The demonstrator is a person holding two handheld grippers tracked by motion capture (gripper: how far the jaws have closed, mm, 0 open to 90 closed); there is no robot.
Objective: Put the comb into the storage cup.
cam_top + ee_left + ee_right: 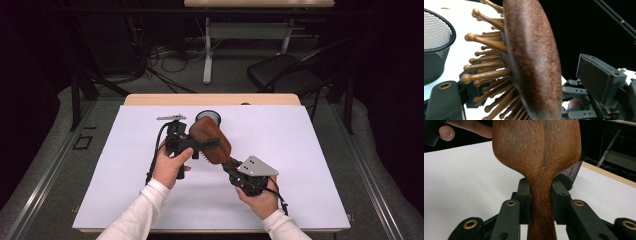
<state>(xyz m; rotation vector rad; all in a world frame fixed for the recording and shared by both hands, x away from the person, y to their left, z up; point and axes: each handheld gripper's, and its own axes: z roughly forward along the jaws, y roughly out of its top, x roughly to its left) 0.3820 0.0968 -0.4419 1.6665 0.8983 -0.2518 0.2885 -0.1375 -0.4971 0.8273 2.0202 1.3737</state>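
I've got loads of open white table (310, 165) on every side. My right gripper (541, 195) clamps the handle of a brown wooden hairbrush (210, 140), mid-table by the mesh cup (209, 117). Left gripper (200, 144) straddles its head, jaws open; knobbed pins point down.

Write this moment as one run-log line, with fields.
right gripper: shut on hairbrush handle | left gripper: jaws astride brush head, right pad apart | mesh cup: behind brush

A reddish-brown wooden hairbrush (210, 140) (lighter tan bristles), a black mesh cup (208, 118), a white table cover (310, 170).
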